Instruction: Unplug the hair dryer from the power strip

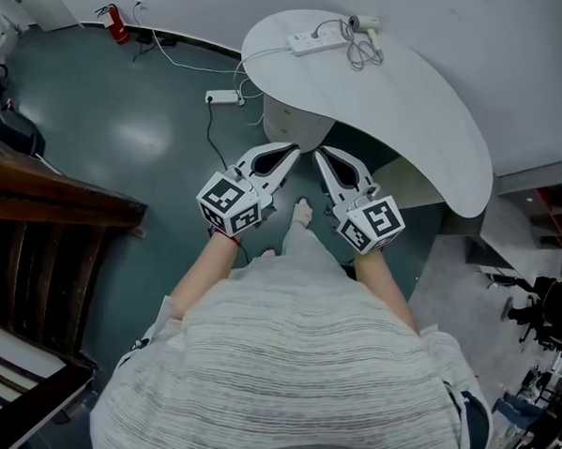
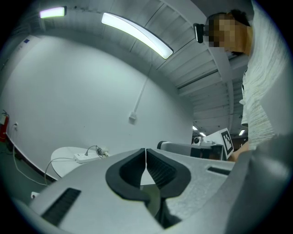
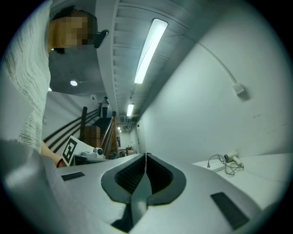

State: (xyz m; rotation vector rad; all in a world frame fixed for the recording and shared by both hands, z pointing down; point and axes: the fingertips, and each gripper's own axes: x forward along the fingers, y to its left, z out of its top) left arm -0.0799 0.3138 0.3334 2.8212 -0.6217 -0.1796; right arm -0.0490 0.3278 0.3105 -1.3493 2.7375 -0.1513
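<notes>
A white power strip (image 1: 311, 42) lies at the far end of a white oval table (image 1: 416, 118), with a small white hair dryer (image 1: 364, 23) and its looped grey cord (image 1: 357, 53) beside it. The strip (image 2: 84, 158) and dryer (image 2: 103, 152) show far off in the left gripper view, and the strip (image 3: 216, 167) and dryer (image 3: 231, 157) again in the right gripper view. My left gripper (image 1: 294, 151) and right gripper (image 1: 319, 153) are held side by side in front of me, well short of the table. Both are shut with nothing between the jaws.
A second power strip (image 1: 223, 98) lies on the green floor with cables running to the wall. A grey cylinder (image 1: 290, 123) stands under the table. A dark wooden stair rail (image 1: 55, 207) is on the left, a red extinguisher (image 1: 117, 27) by the wall.
</notes>
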